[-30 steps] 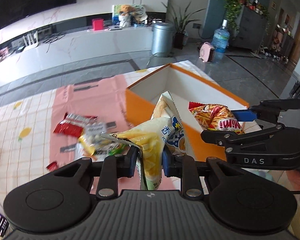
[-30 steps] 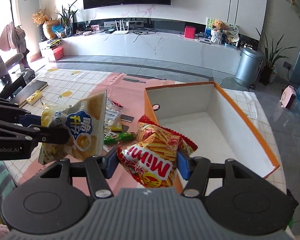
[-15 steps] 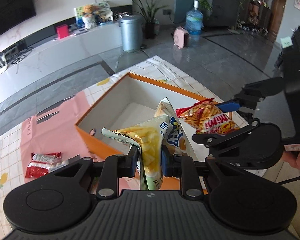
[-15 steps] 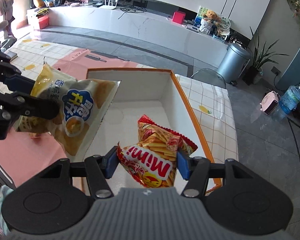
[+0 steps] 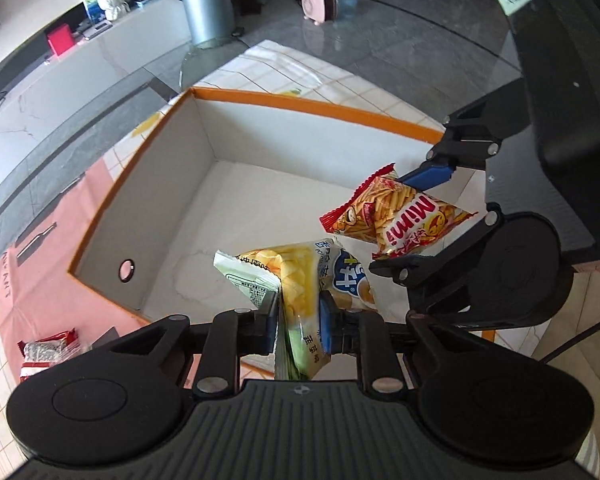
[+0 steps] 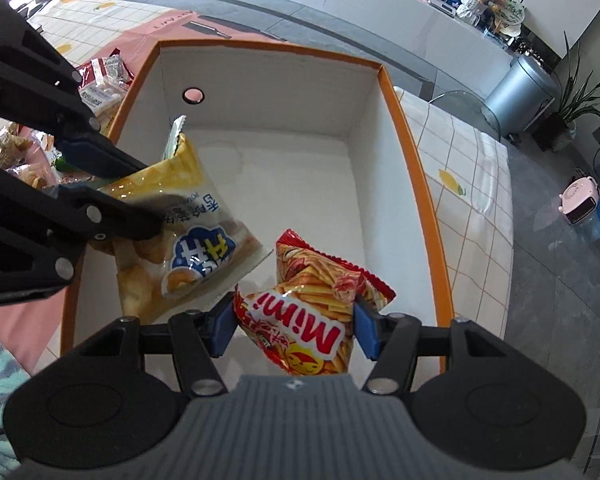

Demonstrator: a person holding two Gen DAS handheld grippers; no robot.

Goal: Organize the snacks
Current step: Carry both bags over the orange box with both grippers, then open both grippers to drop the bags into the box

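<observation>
My left gripper (image 5: 298, 316) is shut on a yellow chip bag (image 5: 304, 280) and holds it above the near end of an orange-rimmed white box (image 5: 204, 140). My right gripper (image 6: 294, 324) is shut on a red Mimi snack bag (image 6: 312, 312), also above the box's (image 6: 268, 56) near end. The two bags hang side by side, the red bag (image 5: 396, 216) to the right of the yellow one (image 6: 180, 236). The box floor under them is bare.
Several loose snack packets lie on the pink mat left of the box (image 5: 48, 352), also seen in the right wrist view (image 6: 104, 80). The table has a checked cloth (image 6: 472, 200). A metal bin (image 5: 208, 12) stands on the floor beyond.
Both grippers have carried their bags from beside the box to over its inside and tilted downward. The loose packets have slid out toward the left.
</observation>
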